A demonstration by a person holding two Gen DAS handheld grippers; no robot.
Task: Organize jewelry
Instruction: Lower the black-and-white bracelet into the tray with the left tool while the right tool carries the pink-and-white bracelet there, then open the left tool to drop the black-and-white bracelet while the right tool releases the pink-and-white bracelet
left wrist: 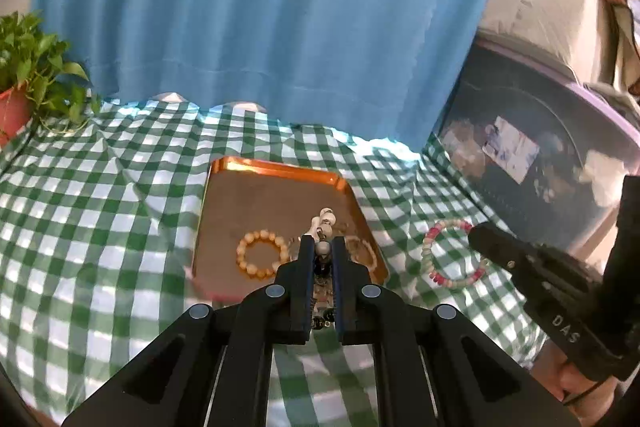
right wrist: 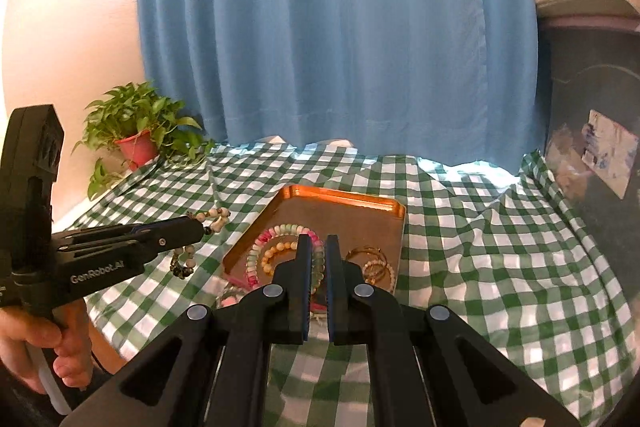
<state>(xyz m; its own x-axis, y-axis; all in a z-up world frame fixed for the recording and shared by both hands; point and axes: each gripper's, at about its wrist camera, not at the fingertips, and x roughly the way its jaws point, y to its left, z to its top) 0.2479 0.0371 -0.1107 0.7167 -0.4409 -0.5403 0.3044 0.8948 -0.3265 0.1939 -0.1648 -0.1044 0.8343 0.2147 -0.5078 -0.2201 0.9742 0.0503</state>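
Left wrist: left gripper (left wrist: pixel 322 247) fingers clamp a white-and-dark bead strand (left wrist: pixel 325 223) above the copper tray (left wrist: pixel 276 167). Right wrist: right gripper (right wrist: pixel 318 247) fingers pinch the pink-green bracelet (right wrist: pixel 262 247), tray at 12 o'clock.

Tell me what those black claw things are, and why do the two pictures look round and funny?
They are grabbing tools, like big tweezers. A person holds one in each hand. Each tool carries a wide-eyed camera, which bends the picture round. One picture looks along the left gripper, the other along the right gripper.

Below is a green checked cloth with an orange tray. A tan bead bracelet and thin gold bangles lie in the tray. A potted plant stands at the back.

The left gripper pinches a string of white and dark beads. The right one pinches a pink and pale green bracelet.
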